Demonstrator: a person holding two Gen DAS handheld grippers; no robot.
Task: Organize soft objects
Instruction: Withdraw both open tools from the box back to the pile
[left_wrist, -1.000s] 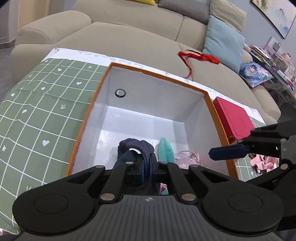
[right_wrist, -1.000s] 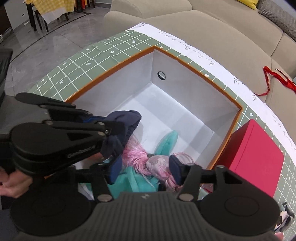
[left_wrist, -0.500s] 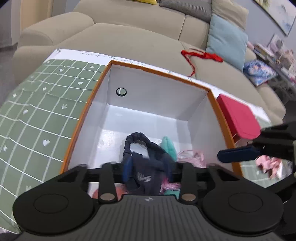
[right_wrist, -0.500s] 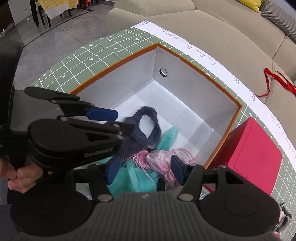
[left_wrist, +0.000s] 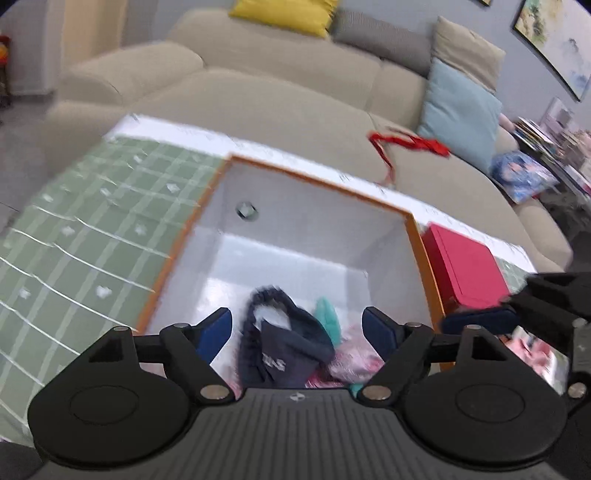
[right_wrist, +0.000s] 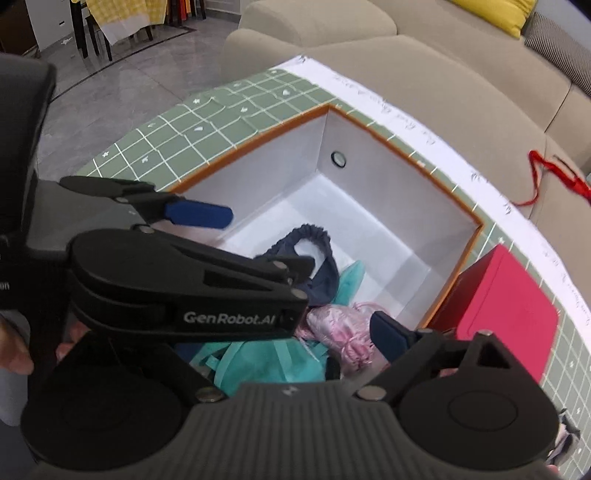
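Headband (left_wrist: 280, 339) in box (left_wrist: 317, 184)

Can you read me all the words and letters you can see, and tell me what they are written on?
"GenRobot.AI": white letters on the side of the left tongs, seen from the right wrist view.
White print on the navy blue cloth in the box: too blurred to read.
Thin handwriting-style script along the white border of the tablecloth: too small to read.
Letters at the far left edge of the right wrist view: cut off, not readable.

"GenRobot.AI" on the left tool (right_wrist: 258, 254)
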